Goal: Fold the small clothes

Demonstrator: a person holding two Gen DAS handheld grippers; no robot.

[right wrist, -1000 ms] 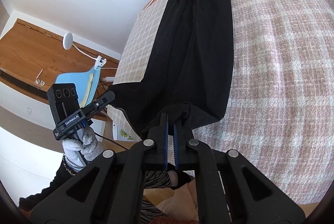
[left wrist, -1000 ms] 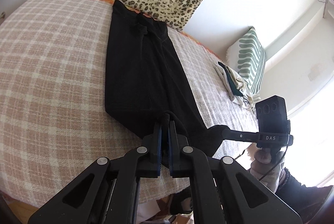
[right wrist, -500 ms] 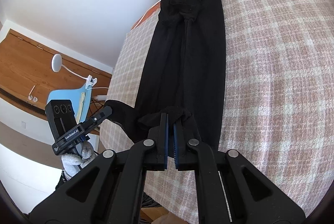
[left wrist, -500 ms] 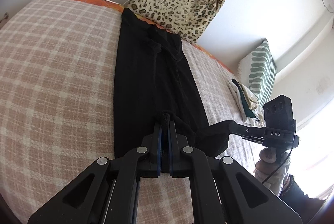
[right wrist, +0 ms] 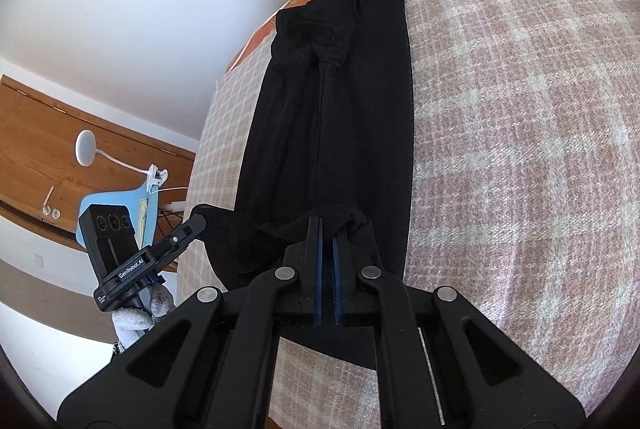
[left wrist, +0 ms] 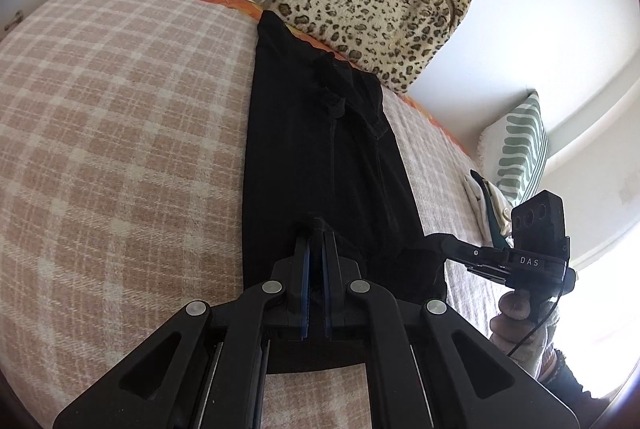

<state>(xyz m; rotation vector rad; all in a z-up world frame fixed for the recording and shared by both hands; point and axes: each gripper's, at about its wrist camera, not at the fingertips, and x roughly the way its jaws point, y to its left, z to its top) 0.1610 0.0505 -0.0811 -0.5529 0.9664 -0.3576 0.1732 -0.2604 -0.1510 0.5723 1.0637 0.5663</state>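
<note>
So far, from the left wrist camera, the left gripper (left wrist: 315, 241) is clamped tight on a pinch of black cloth at the near end of the black trousers (left wrist: 320, 157), which run straight ahead of it as one long narrow strip across the checked blanket (left wrist: 120, 133), up to the leopard cushion (left wrist: 376, 1) at the wall. Off to its right, close by, the right gripper (left wrist: 442, 243) bites the other near corner of the same hem, with a gloved hand (left wrist: 516, 313) under it. Beyond that lie a small pile of other clothes (left wrist: 486, 205) and a striped pillow (left wrist: 520, 149), well apart from the trousers

From the right wrist camera, the right gripper (right wrist: 327, 225) is likewise pinched shut on bunched black cloth directly at its tips, and the trousers (right wrist: 340, 109) stretch away ahead of it, one leg apparently laid over the other, with loose wrinkles along the side to its left. The left gripper (right wrist: 198, 219) shows low on its left, gripping the neighbouring corner, held by a gloved hand (right wrist: 136, 317)

As I judge it, the lengthwise fold looks done and the strip lies fairly straight; what seems left is carrying the gripped end over toward the far end by the cushion, once or twice, then letting go and tidying the wrinkles. The pile of other clothes may also be waiting
</note>
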